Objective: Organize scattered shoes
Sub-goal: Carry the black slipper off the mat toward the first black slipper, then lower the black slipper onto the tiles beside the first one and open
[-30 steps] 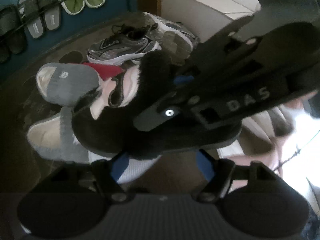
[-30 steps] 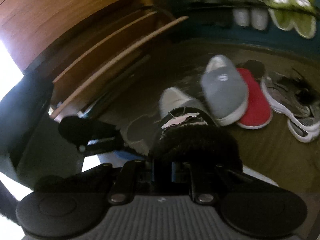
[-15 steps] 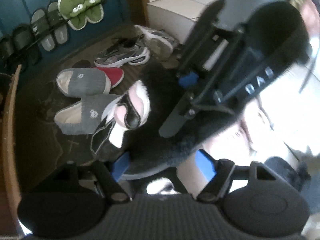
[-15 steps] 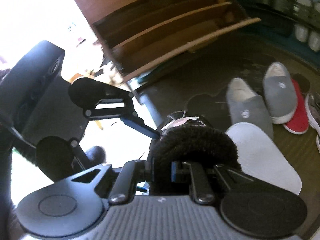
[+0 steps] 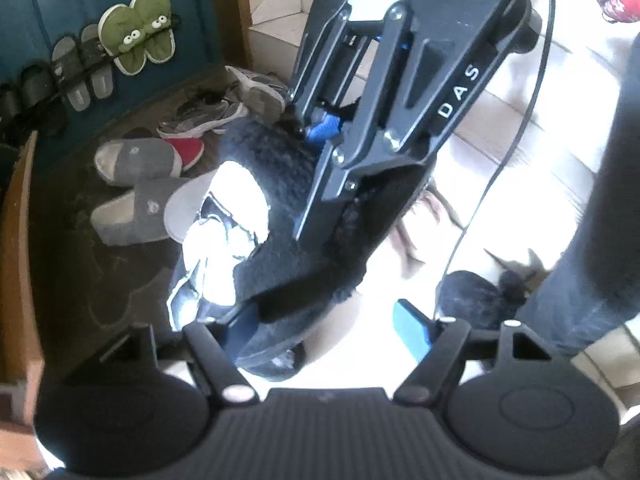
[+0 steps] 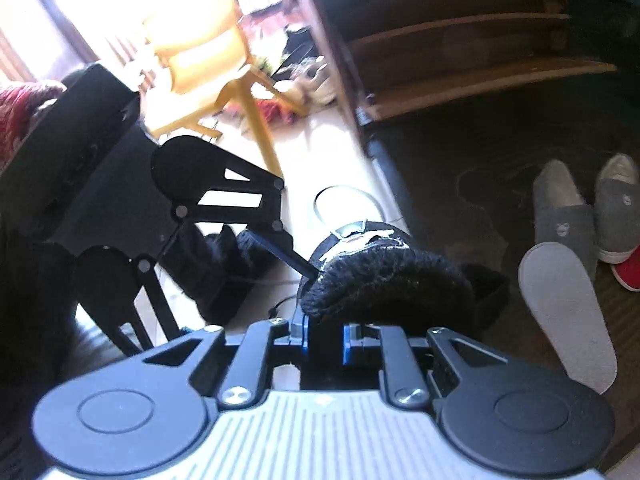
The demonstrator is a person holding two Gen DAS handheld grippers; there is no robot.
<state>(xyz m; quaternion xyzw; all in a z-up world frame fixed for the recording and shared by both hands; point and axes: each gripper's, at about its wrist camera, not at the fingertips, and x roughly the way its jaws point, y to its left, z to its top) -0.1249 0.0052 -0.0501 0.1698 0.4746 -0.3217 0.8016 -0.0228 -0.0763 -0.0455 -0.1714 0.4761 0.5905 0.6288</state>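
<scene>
We see the black furry slipper held up off the floor, its fuzzy cuff pinched between the narrow fingers of our right gripper, which grips it from the heel end. In the left wrist view the same slipper fills the middle, its pale worn lining turned toward the camera, with the right gripper's black body lying across it from above. Our left gripper is spread wide: one blue finger sits against the slipper's lower edge, the other stands apart in open air, so it is not clamping anything. A loose grey insole shows just beside the slipper. Beyond it on the dark mat lie two grey slip-ons side by side, with a red shoe tucked behind the farther one and grey sneakers further back. Green frog slippers and grey slides hang on the blue wall. A second black furry slipper rests on the bright tile floor by a person's dark trouser leg. The right wrist view also shows a wooden shoe rack and a yellow chair.
</scene>
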